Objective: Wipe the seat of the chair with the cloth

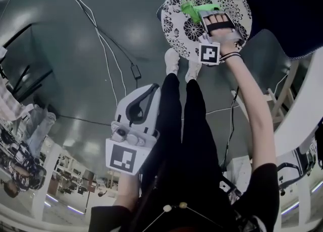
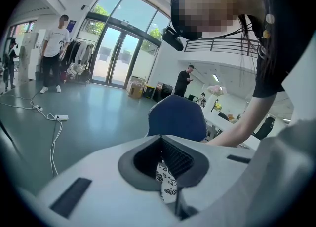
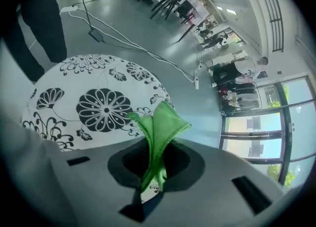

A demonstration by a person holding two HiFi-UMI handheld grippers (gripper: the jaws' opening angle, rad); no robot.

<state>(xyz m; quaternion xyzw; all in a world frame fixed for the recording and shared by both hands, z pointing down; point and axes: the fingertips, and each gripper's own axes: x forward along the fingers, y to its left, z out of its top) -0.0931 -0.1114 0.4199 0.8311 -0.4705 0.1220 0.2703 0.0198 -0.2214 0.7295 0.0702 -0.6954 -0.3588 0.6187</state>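
Note:
The chair's round seat (image 1: 187, 29) has a white cushion with black flowers; it also fills the right gripper view as the seat (image 3: 94, 107). A green cloth (image 1: 193, 10) lies against it, pinched in my right gripper (image 1: 206, 15). In the right gripper view the cloth (image 3: 159, 127) rises folded from between the jaws, with the right gripper (image 3: 154, 171) shut on it just above the cushion. My left gripper (image 1: 144, 106) hangs low beside the person's legs, away from the seat. Its jaws in the left gripper view meet at the left gripper (image 2: 165, 164) with nothing held.
The blue chair back (image 1: 282, 9) stands right of the seat and shows ahead as the chair back (image 2: 177, 118). Cables (image 1: 98, 34) and a power strip (image 2: 61, 118) lie on the grey floor. People stand far off near glass doors. A white table edge (image 1: 303, 115) is at right.

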